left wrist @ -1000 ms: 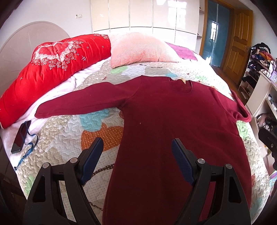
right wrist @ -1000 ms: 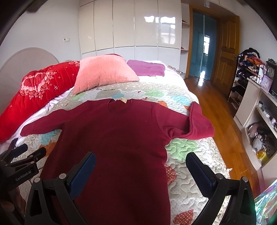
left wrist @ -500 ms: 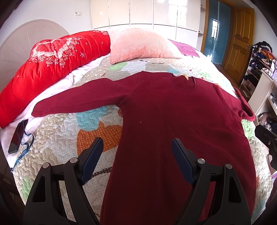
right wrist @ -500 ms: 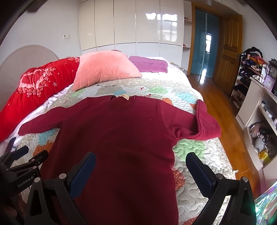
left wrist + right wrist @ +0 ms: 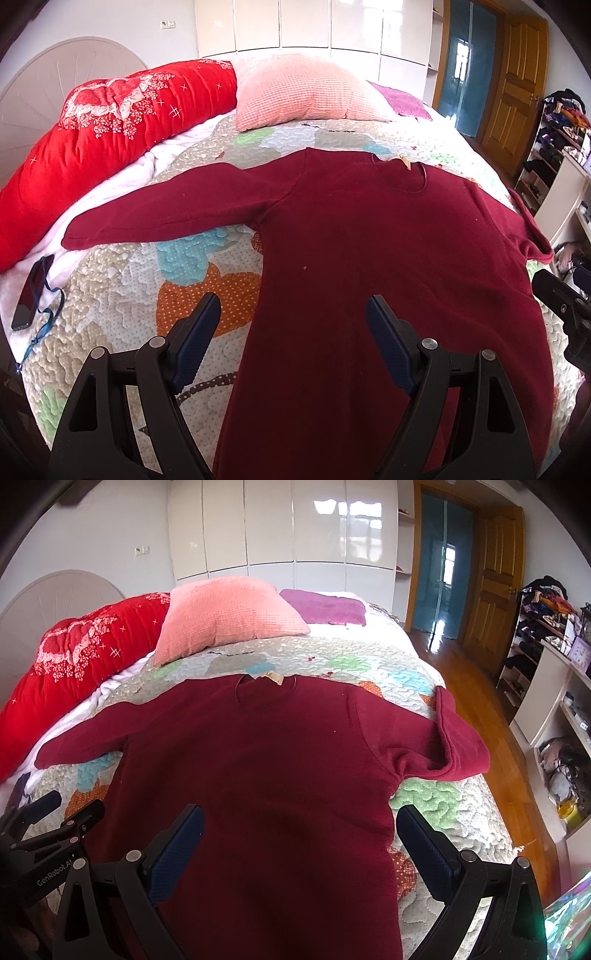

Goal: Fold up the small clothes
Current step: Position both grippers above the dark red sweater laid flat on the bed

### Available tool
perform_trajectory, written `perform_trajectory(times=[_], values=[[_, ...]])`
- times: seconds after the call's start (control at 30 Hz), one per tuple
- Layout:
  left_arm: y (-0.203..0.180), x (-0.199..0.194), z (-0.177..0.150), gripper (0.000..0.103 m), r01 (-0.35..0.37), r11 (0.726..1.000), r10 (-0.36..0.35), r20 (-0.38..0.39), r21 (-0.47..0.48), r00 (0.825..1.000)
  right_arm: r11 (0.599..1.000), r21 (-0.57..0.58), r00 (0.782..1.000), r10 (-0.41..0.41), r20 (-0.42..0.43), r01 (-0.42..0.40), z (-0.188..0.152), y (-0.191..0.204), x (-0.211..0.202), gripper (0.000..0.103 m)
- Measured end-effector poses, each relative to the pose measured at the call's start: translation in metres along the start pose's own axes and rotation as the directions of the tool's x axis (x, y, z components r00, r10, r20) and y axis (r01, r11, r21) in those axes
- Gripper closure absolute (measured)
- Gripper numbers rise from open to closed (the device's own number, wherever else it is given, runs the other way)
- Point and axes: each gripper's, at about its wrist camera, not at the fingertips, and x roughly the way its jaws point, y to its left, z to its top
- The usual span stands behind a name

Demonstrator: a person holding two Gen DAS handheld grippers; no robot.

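A dark red long-sleeved garment [image 5: 369,243] [image 5: 258,760] lies flat, front up, on the patchwork quilt [image 5: 122,280] [image 5: 443,797], neck toward the pillows. Its left sleeve [image 5: 162,218] stretches straight out; its right sleeve [image 5: 454,746] is folded back on itself near the bed's edge. My left gripper [image 5: 293,321] hovers open above the garment's lower left side, holding nothing. My right gripper [image 5: 301,830] hovers open above the lower right side, also holding nothing. Each gripper shows at the other view's edge.
A red bolster [image 5: 110,129] and a pink pillow [image 5: 306,96] lie at the head of the bed, with a purple cloth [image 5: 325,607] behind. A phone with a blue cord [image 5: 31,291] rests at the quilt's left edge. Wooden floor [image 5: 480,686] and cluttered shelves [image 5: 546,657] are to the right.
Both grippers have moved forward and slightly up over the garment, so the bed sits lower and nearer in both views. Both jaws stay open; the garment has not moved.
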Motion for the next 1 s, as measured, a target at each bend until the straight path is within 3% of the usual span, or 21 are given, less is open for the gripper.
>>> perform_trajectory(times=[1.0], values=[[0.019, 0.034, 0.007, 0.022, -0.005, 0.999, 0.003, -0.049, -0.044, 0.999, 1.0, -0.011, 0.998, 0.019, -0.053, -0.019, 0.004, 0.021, 0.047, 0.0]])
